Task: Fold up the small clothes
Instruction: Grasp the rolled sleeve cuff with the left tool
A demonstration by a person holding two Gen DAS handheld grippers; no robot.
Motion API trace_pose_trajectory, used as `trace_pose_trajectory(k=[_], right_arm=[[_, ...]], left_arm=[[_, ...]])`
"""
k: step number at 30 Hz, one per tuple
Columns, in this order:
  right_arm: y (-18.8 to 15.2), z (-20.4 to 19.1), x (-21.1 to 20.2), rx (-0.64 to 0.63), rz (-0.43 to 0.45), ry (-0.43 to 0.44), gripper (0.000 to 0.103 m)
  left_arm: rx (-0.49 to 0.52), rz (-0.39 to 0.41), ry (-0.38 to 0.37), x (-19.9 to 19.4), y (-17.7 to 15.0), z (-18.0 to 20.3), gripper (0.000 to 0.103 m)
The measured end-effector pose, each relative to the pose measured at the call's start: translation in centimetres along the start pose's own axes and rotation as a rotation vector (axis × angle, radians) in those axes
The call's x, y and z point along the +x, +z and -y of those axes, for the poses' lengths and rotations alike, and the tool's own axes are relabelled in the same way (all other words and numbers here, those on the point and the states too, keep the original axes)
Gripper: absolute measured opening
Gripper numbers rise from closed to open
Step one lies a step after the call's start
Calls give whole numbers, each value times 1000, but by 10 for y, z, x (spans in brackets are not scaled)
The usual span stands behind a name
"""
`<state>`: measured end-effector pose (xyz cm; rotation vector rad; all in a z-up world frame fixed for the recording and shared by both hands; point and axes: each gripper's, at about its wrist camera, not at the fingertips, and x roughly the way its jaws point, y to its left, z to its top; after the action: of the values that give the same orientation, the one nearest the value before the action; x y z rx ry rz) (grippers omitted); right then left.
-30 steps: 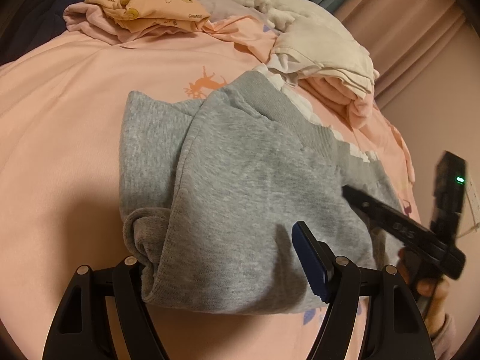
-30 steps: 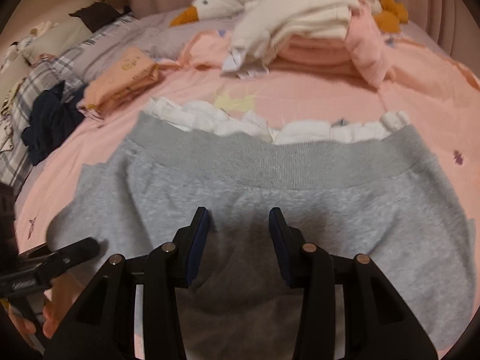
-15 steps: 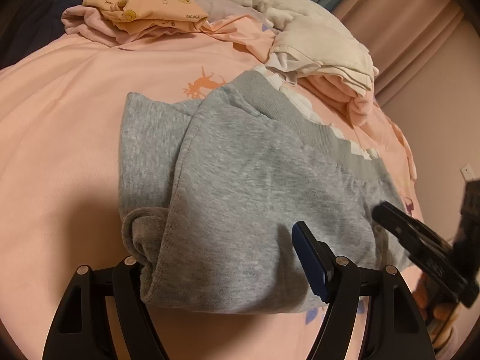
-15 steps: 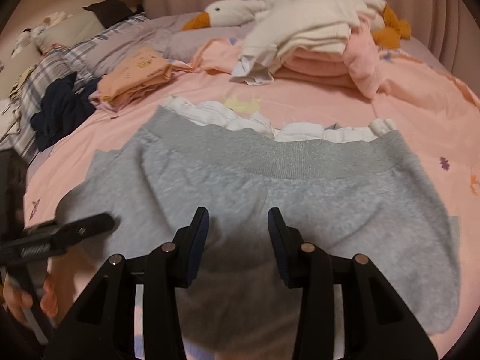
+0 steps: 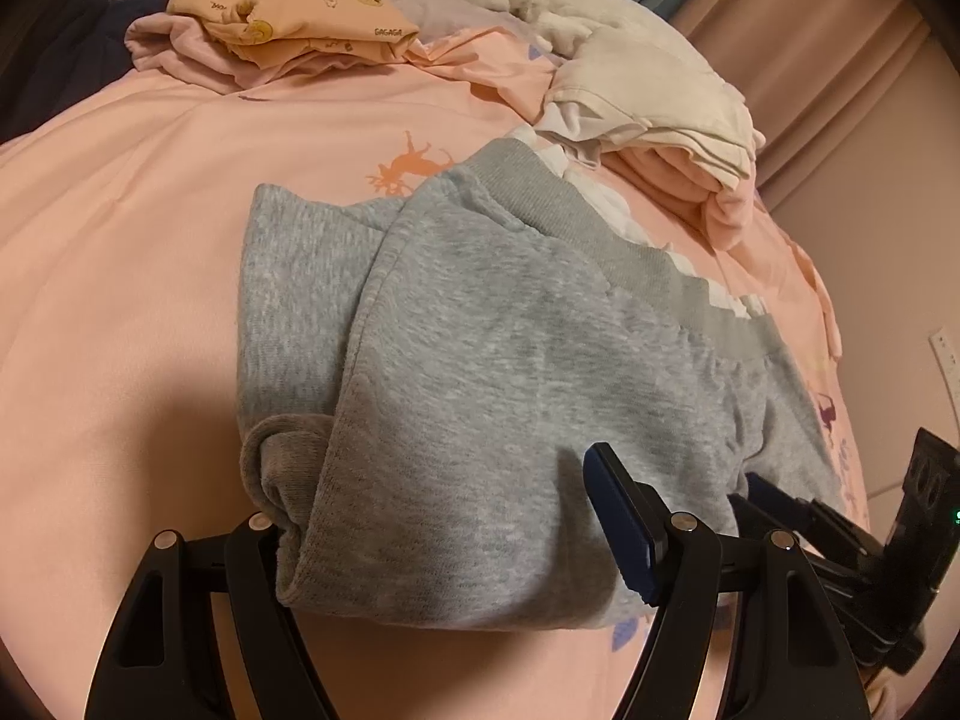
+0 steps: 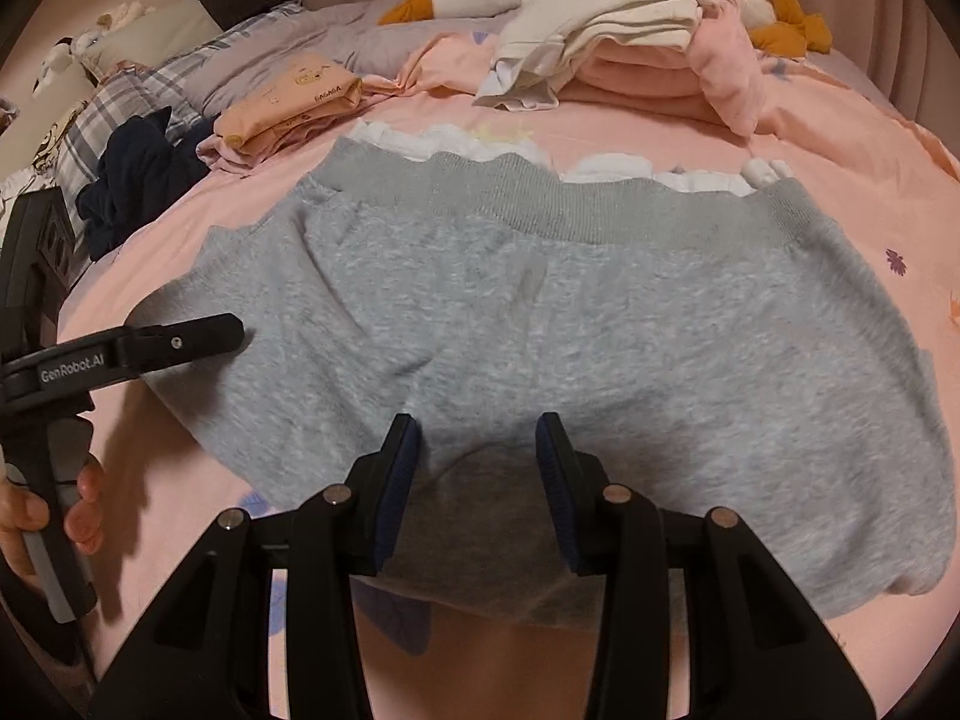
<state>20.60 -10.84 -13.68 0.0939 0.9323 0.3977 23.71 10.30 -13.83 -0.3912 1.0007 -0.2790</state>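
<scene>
Grey shorts (image 6: pixel 540 324) flat on bed (image 5: pixel 120 252), partly folded. Left gripper (image 5: pixel 444 516) wide open over hem; right gripper (image 6: pixel 477 480) half-open, seemingly empty. Risk: shallow pinch lifts top layer only, undoing fold.

Bare pink sheet (image 5: pixel 120 276) lies open left of the grey shorts (image 6: pixel 540 324) (folded stacks (image 6: pixel 630 42) crowd beyond).
</scene>
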Motion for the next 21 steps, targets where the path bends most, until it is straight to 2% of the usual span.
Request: trace_pose_trajectory(k=[3, 6, 8, 9, 11, 14, 21], right_arm=[[0, -1, -1, -1, 3, 9, 44], [0, 2, -7, 21, 24, 36, 44], [-2, 7, -13, 57, 45, 66, 43], [-4, 10, -16, 72, 54, 78, 43], [-7, 16, -22, 106, 71, 98, 43], [-13, 26, -29, 141, 90, 115, 43], [-20, 53, -49, 233, 146, 161, 44]], left_arm=[[-19, -2, 5, -1, 1, -2, 74], [-53, 3, 27, -4, 2, -6, 59], [-89, 15, 38, -8, 4, -12, 28], [-103, 16, 31, -9, 5, -14, 24], [-146, 25, 3, -13, 7, -20, 19], [-148, 56, -5, -21, 11, -14, 15], [-57, 156, 28, -46, 27, 29, 13]])
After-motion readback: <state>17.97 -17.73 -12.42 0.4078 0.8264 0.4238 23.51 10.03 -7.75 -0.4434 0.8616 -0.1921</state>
